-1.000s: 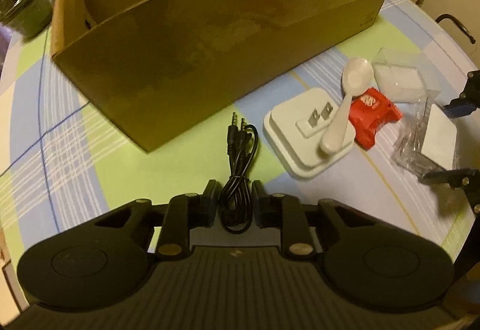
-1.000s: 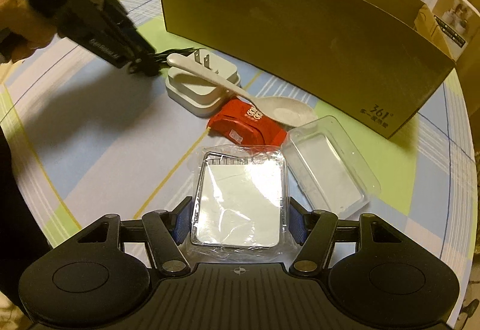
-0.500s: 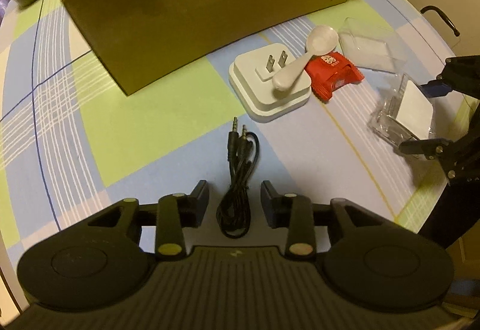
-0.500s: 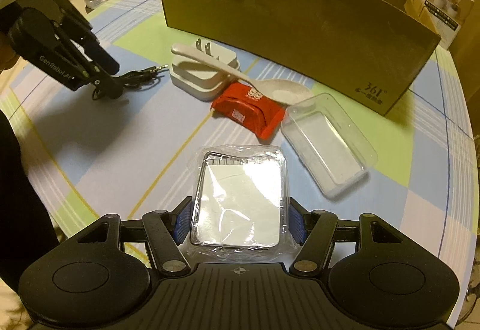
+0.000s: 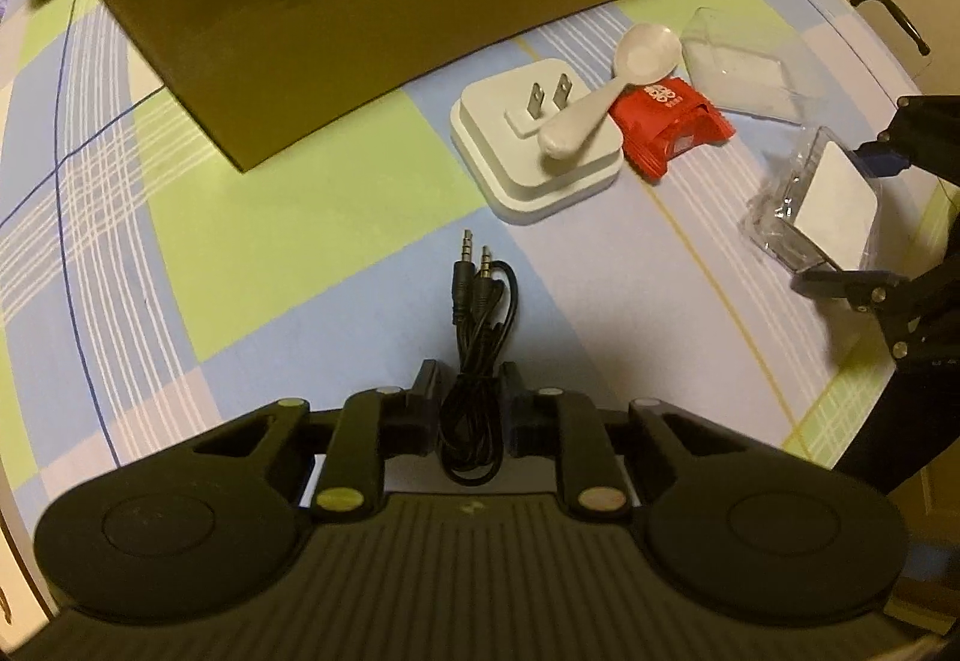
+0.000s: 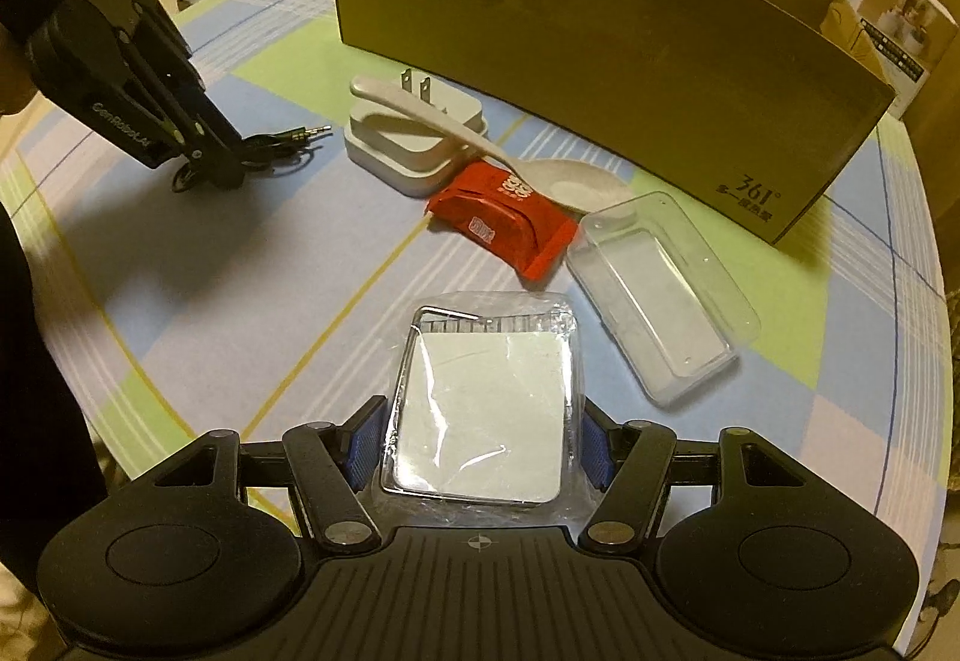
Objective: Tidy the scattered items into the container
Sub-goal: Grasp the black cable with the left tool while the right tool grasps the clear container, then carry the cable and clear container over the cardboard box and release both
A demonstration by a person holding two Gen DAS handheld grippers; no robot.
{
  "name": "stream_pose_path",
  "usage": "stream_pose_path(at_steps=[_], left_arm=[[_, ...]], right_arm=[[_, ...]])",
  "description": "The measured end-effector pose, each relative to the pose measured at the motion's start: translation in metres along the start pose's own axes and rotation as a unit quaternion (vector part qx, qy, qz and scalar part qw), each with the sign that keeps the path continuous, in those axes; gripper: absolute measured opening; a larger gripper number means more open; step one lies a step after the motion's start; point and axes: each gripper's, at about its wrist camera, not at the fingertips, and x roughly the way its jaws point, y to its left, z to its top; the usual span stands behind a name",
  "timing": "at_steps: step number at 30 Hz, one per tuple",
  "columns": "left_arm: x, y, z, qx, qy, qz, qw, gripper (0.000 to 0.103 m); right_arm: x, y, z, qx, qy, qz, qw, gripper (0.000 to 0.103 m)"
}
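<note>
Checked cloth in green, blue and white covered the round worktop (image 5: 252, 217), and a long cardboard box (image 5: 420, 0) stood open at its far side, well ahead of both tools. Left hand-held gripper (image 5: 468, 397) sat low over the cloth with its jaws drawn in on either side of a coiled black audio cable (image 5: 474, 337); whether the pads actually pressed the cable I could not tell. The cable's two plugs pointed away from it toward the box. Ahead and to the right of that gripper lay a white plug adapter (image 5: 534, 150) with its prongs up, a white spoon (image 5: 600, 90) resting across it, its bowl end over a red packet (image 5: 666, 126). Right hand-held gripper (image 6: 480, 439) was clamped on a clear-wrapped white pad (image 6: 486, 397), the blue pads touching the wrapping on both sides. Just ahead and to the right of it lay an empty clear plastic tray (image 6: 660, 295), beside the red packet and short of the box. A person's dark sleeve (image 6: 36, 337) showed at the left edge of the right wrist view.
</note>
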Motion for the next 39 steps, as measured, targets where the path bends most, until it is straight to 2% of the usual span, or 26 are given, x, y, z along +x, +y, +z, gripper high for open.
stream_pose_path(at_steps=[8,20,22,26,29,32,39], left_arm=[[-0.010,-0.002,-0.014,-0.030,-0.006,-0.006,0.9995,0.015],[-0.043,-0.009,-0.024,-0.048,-0.035,-0.004,0.9982,0.015],[-0.046,-0.010,-0.026,-0.047,-0.037,-0.003,0.9982,0.002],[-0.038,-0.011,-0.029,-0.042,-0.025,0.004,0.9988,0.002],[-0.030,-0.010,-0.033,-0.041,-0.012,0.011,0.9990,0.006],[-0.026,-0.009,-0.036,-0.039,-0.009,0.000,0.9992,0.020],[-0.012,-0.014,-0.029,-0.012,0.004,-0.004,0.9999,0.022]], right_arm=[[-0.002,0.000,-0.001,0.014,0.005,-0.011,1.000,0.065],[-0.037,0.002,-0.002,0.034,-0.026,-0.025,0.999,0.064],[-0.043,0.003,-0.003,0.036,-0.031,-0.026,0.999,0.064],[-0.048,0.007,-0.007,0.039,-0.033,-0.029,0.998,0.064],[-0.050,0.009,-0.011,0.041,-0.033,-0.029,0.998,0.064],[-0.049,0.009,-0.015,0.046,-0.031,-0.030,0.998,0.064],[-0.042,0.004,-0.016,0.053,-0.026,-0.025,0.998,0.064]])
